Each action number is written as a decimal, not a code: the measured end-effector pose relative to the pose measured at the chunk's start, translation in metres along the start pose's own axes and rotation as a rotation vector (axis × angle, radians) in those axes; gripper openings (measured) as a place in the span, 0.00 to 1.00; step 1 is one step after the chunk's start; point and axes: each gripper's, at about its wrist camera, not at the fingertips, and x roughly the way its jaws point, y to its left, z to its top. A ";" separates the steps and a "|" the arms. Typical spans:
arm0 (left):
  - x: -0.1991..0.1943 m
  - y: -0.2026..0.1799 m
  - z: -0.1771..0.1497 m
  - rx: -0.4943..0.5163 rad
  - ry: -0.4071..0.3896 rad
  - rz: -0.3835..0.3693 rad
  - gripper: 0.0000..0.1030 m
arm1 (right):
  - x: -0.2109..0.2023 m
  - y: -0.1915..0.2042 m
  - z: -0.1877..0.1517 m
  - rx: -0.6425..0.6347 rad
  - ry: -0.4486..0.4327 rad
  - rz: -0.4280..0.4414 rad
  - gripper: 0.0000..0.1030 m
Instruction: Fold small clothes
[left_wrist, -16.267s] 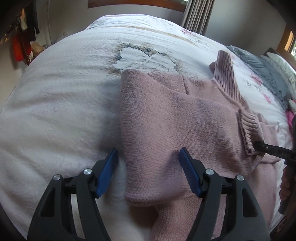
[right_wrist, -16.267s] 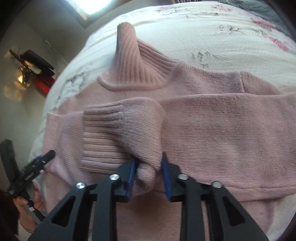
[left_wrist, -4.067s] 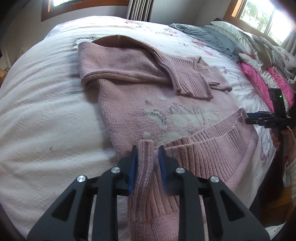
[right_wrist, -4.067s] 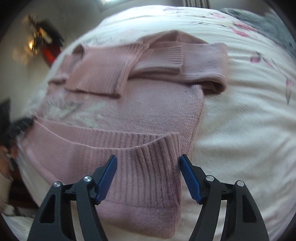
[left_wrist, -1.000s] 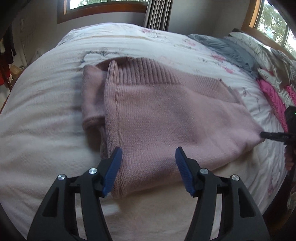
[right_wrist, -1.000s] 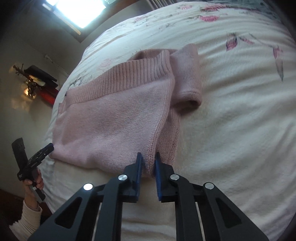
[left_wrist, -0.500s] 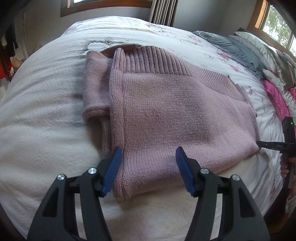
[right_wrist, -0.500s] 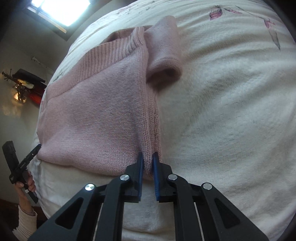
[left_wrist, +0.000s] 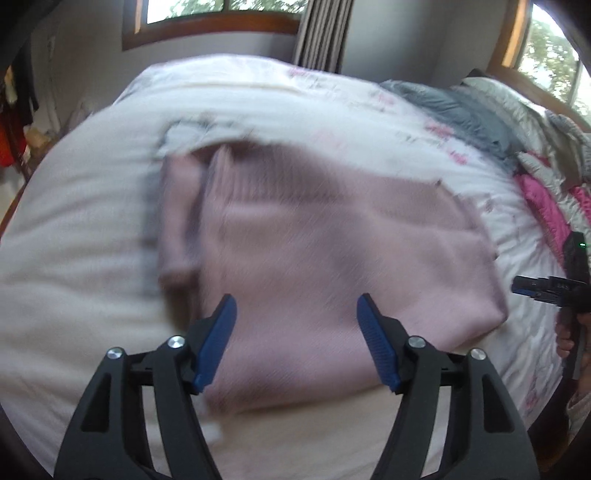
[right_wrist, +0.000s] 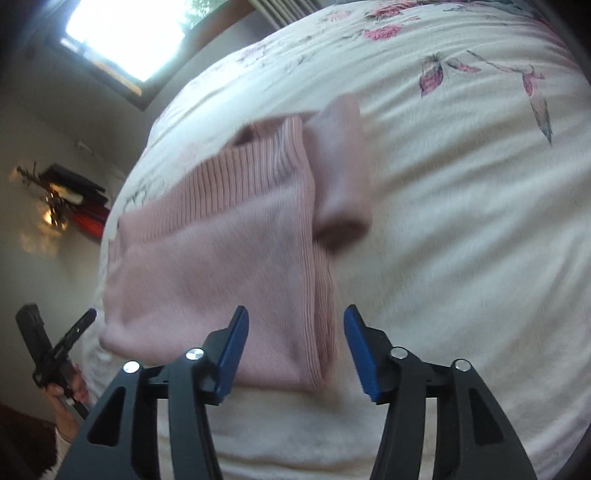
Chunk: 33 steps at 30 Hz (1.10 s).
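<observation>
A pink knitted sweater (left_wrist: 332, 258) lies folded in half on the white bedspread (left_wrist: 85, 221), ribbed hem on top at the far side. My left gripper (left_wrist: 295, 314) is open above the sweater's near fold, holding nothing. The right wrist view shows the same sweater (right_wrist: 221, 251) with a rolled sleeve sticking out on its right. My right gripper (right_wrist: 295, 325) is open over the sweater's near corner, its blue pads apart on either side of the ribbed edge. At the far side the right gripper (left_wrist: 532, 288) also shows in the left wrist view, and the left gripper (right_wrist: 81, 325) in the right wrist view.
Grey bedding (left_wrist: 461, 107) and pink and pale clothes (left_wrist: 546, 206) are piled at the bed's far right. The bedspread (right_wrist: 480, 184) has flower prints. A window and curtain stand behind the bed. A person's hand (right_wrist: 70, 387) holds the left gripper's handle.
My right gripper has opened and let go of the sweater's edge. Both grippers have pulled back a little from the folded sweater.
</observation>
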 end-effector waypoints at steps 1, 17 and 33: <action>0.003 -0.004 0.005 0.001 0.002 -0.008 0.69 | 0.002 -0.001 0.005 0.011 0.001 0.007 0.56; 0.084 0.003 0.029 -0.077 0.129 -0.043 0.69 | 0.055 -0.041 0.042 0.180 0.047 0.112 0.57; 0.092 0.009 0.027 -0.081 0.139 -0.055 0.69 | 0.070 -0.045 0.055 0.245 0.020 0.256 0.26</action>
